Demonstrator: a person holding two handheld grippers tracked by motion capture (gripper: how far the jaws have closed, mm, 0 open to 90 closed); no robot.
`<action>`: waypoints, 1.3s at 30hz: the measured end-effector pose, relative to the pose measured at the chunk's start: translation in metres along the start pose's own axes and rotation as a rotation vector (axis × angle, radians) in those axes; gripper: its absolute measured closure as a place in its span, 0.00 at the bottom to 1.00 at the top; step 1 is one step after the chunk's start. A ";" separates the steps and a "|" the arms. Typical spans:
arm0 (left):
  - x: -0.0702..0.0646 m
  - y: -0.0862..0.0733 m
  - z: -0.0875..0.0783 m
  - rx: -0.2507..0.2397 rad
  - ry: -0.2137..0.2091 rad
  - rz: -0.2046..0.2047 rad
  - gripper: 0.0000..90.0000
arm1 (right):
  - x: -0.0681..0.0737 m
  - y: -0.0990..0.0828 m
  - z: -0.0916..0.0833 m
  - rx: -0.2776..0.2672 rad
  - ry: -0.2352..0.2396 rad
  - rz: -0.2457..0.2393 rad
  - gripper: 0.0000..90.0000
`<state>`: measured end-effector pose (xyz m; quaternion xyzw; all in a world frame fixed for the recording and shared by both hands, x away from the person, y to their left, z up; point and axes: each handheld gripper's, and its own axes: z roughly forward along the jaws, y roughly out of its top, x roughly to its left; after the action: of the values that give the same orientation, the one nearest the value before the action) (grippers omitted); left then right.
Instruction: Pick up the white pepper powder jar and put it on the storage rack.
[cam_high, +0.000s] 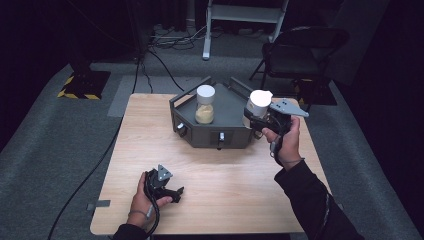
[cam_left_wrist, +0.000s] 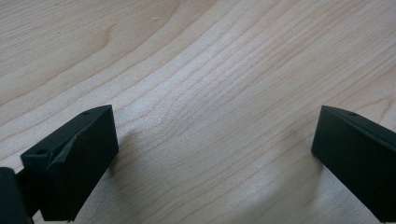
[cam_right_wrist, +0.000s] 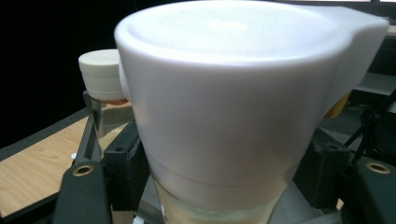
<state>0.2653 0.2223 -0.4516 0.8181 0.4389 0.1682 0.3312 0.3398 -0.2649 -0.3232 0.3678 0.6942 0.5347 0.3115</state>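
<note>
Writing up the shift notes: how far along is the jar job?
Done: nothing clearly finished; one jar stands in the grey rack. In hand: the right gripper is shut on the white-capped jar at the rack's right end. Left: the left gripper rests open on the table.

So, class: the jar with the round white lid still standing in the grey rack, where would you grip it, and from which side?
Grip the jar on its clear glass body just under the white lid, jaws level, coming from the rack's low front, probably. It stands upright, and the raised rear walls seem to block other sides. The right gripper holds the other jar much the same way.
</note>
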 end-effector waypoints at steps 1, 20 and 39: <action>0.000 0.000 0.000 0.000 0.000 0.000 0.00 | 0.000 0.001 0.003 -0.002 -0.003 -0.003 0.33; 0.000 0.000 0.000 -0.001 0.001 0.001 0.00 | -0.001 -0.003 0.050 0.010 -0.041 0.014 0.33; 0.000 0.000 0.000 -0.002 0.000 0.002 0.00 | 0.001 -0.019 0.072 0.052 -0.062 0.035 0.33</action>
<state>0.2652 0.2224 -0.4518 0.8182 0.4381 0.1691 0.3316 0.3951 -0.2301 -0.3581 0.4041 0.6913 0.5102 0.3139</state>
